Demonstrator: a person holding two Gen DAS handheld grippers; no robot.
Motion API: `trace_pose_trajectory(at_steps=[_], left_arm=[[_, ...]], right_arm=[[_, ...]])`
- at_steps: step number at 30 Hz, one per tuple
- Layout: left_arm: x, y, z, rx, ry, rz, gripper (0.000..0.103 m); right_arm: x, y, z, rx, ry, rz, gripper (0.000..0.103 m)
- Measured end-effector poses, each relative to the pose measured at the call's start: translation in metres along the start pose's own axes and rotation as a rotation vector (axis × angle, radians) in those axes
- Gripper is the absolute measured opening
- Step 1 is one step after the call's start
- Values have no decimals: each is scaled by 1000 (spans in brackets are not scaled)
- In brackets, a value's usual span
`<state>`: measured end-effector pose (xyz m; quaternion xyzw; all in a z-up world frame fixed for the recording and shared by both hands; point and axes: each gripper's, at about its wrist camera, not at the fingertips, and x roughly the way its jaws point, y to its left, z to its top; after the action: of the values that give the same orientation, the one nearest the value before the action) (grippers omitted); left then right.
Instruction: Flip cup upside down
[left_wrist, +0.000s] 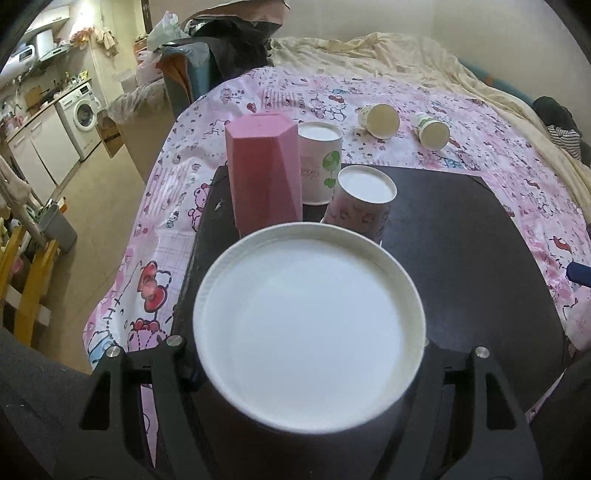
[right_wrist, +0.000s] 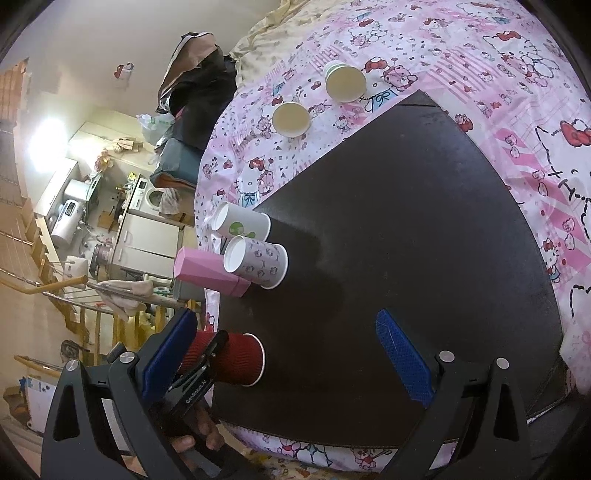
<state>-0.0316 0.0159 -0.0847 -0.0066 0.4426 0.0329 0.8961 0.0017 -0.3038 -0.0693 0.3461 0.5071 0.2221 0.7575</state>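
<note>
Between the fingers of the left gripper (left_wrist: 310, 373) stands the red ribbed cup (right_wrist: 236, 360), upside down, white base (left_wrist: 308, 308) facing the left wrist camera; whether the pads press it I cannot tell. Its rim meets the dark mat (right_wrist: 406, 258). Beyond the fingertips stand a pink faceted cup (left_wrist: 264, 173) and two upturned paper cups. The right gripper (right_wrist: 288, 350) is spread wide, grasping nothing.

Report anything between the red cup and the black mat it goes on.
Nothing visible. The red cup, base up in the left gripper, has bare black mat by its rim; the pink box stands apart.
</note>
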Motion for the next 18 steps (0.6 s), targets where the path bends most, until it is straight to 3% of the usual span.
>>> trace_pose_trajectory(at_steps=[11,14,16,18], left_arm=[[17,8,16,-38,-31,37,67],[18,9,18,-49,-3,18,69],[21,8,19,-66,53,29,83],[18,6,18,-50,90,37,83]], right_arm=[[2,0,-1,-8,6,-9,100],[2,-1,-2,-6,5,-12,100],[2,-1,-2,-4,5,-13,100],[2,-1,-2,-3,6,-12,100]])
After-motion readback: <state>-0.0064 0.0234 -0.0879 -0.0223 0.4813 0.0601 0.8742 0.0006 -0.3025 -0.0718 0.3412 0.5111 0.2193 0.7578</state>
